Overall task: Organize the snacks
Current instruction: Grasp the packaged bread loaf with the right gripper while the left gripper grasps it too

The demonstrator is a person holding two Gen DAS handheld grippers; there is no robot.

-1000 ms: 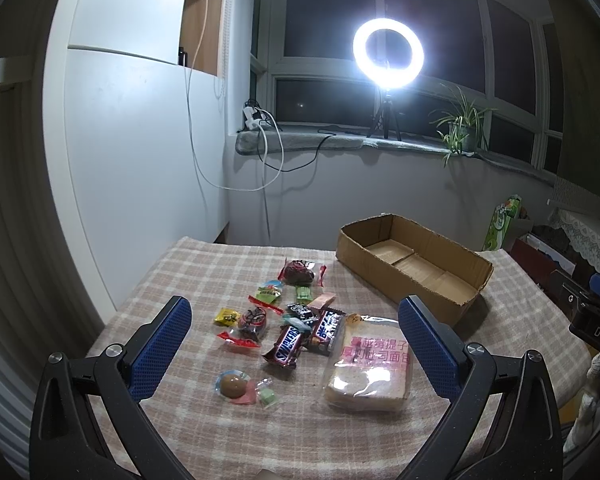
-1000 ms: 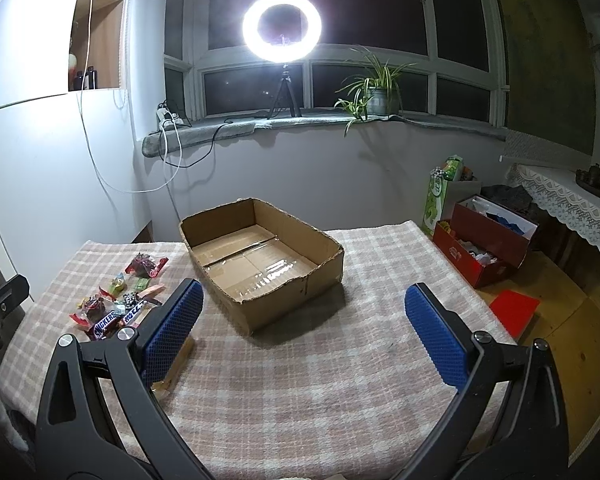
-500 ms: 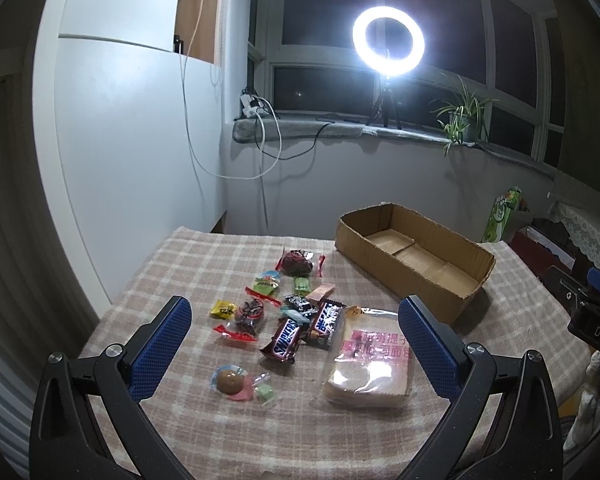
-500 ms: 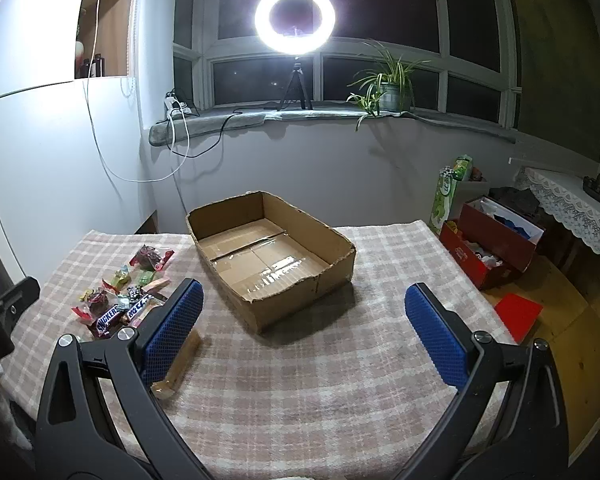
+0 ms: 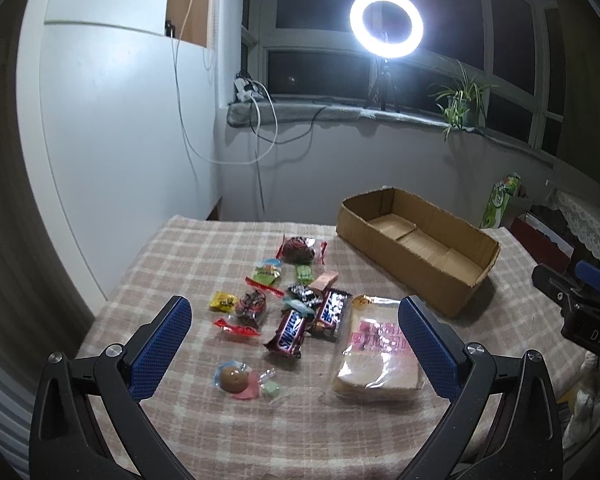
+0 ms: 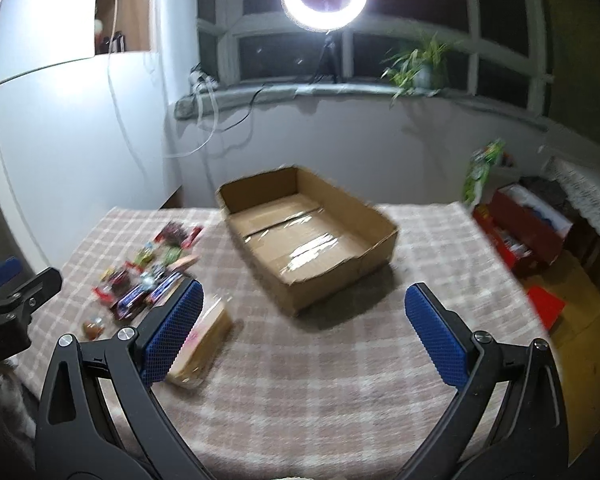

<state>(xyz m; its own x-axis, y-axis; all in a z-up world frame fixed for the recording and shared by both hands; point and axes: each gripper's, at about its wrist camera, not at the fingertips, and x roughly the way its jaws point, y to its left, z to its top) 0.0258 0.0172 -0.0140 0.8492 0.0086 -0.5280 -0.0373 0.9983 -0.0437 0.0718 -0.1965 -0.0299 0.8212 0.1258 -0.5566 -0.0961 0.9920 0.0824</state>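
Observation:
A pile of small snacks (image 5: pixel 296 300) lies on the checked tablecloth (image 5: pixel 188 256): two Snickers bars (image 5: pixel 290 330), wrapped candies and a round brown sweet (image 5: pixel 232 378). A bagged slab of sliced bread (image 5: pixel 376 356) lies to their right. An empty cardboard box (image 5: pixel 416 248) stands behind them. My left gripper (image 5: pixel 296 344) hovers open above the snacks, holding nothing. My right gripper (image 6: pixel 300 332) is open over bare cloth in front of the box (image 6: pixel 308 236), with the bread (image 6: pixel 202 348) by its left finger and the snacks (image 6: pixel 148 276) further left.
A lit ring light (image 5: pixel 386 24) and a potted plant (image 5: pixel 460 100) stand on the windowsill behind the table. A white cabinet (image 5: pixel 112 120) is on the left. Red boxes (image 6: pixel 528 228) and a green carton (image 6: pixel 480 172) sit on the floor at the right.
Both grippers have tilted downward and moved forward a little, so the table sits higher and larger in each view. The right wrist view is now motion-blurred. Nothing on the table has moved.

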